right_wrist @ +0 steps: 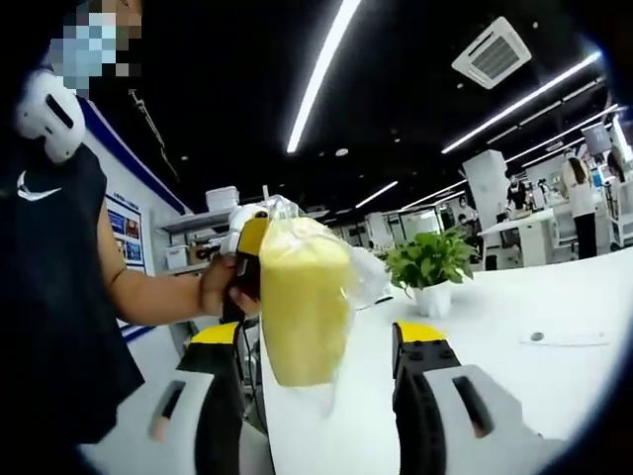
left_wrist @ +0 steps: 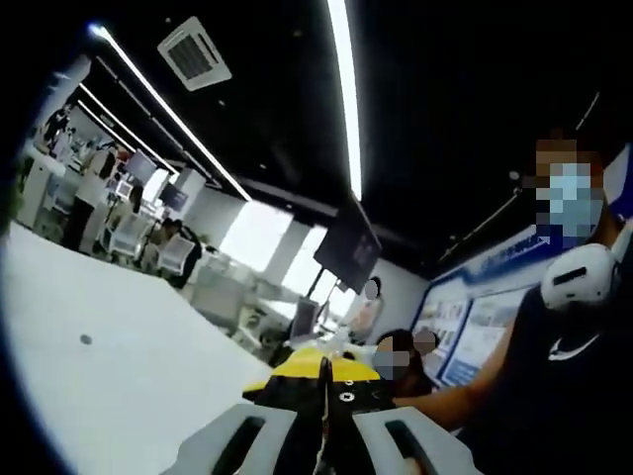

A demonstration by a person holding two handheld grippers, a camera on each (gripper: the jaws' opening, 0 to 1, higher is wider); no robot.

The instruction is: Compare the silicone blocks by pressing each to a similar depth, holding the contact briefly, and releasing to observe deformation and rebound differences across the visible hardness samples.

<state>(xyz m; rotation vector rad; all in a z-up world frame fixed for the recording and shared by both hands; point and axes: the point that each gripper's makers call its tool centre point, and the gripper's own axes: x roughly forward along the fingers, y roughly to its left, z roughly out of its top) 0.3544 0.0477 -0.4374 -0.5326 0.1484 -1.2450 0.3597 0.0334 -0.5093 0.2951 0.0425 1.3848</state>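
A yellow silicone block (right_wrist: 302, 307) in clear plastic wrap hangs upright over the white table (right_wrist: 554, 307). My left gripper (right_wrist: 247, 242) comes in from the left with a hand (right_wrist: 220, 287) on it and grips the top of the wrapped block. In the left gripper view its black, yellow-tipped jaws are pressed together at my left gripper (left_wrist: 323, 374). My right gripper (right_wrist: 318, 336) is open, its two jaws standing either side of the block with a small gap on each side.
A potted plant (right_wrist: 430, 265) stands on the table behind the block. A person in a black shirt (left_wrist: 569, 366) sits close by, also in the right gripper view (right_wrist: 49, 277). A monitor (left_wrist: 348, 242) hangs overhead. Desks and chairs (left_wrist: 109, 213) lie beyond the table (left_wrist: 119, 346).
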